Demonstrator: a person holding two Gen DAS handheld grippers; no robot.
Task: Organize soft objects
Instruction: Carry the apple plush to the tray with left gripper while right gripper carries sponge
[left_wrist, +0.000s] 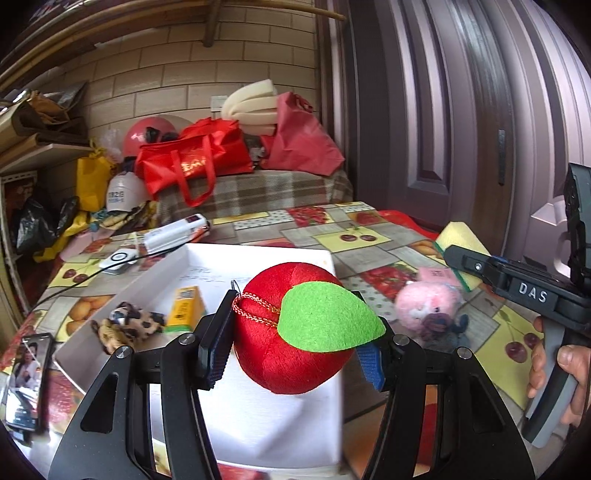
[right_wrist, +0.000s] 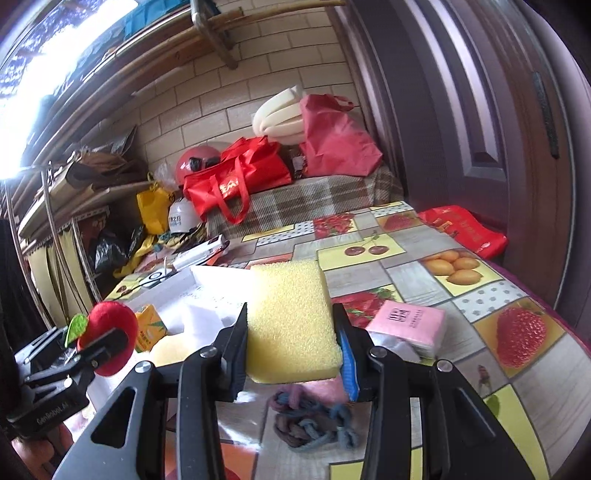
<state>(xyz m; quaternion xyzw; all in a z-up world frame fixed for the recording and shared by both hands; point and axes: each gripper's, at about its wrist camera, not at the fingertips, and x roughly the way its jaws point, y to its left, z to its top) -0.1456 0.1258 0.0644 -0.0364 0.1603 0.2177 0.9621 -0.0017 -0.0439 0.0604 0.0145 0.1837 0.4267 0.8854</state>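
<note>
Red plush apple (left_wrist: 291, 328) with green felt leaf and gold cord, centre of left wrist view, pinched on both sides, raised over the white box (left_wrist: 258, 258). Yellow sponge (right_wrist: 291, 317), centre of right wrist view, clamped flat by its side edges. Leopard-print plush (left_wrist: 125, 325) lies in the box, lower left. Pink plush (left_wrist: 424, 304) and grey-blue knitted piece (right_wrist: 314, 424) rest on the tablecloth; pink tissue pack (right_wrist: 406, 321) at right.

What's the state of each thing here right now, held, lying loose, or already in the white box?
Left hand-held gripper: shut on plush apple.
Plush apple: held above white box.
Right hand-held gripper: shut on yellow sponge.
Yellow sponge: held.
White box: open.
Leopard-print scrunchie: in box.
Pink plush: on table.
</note>
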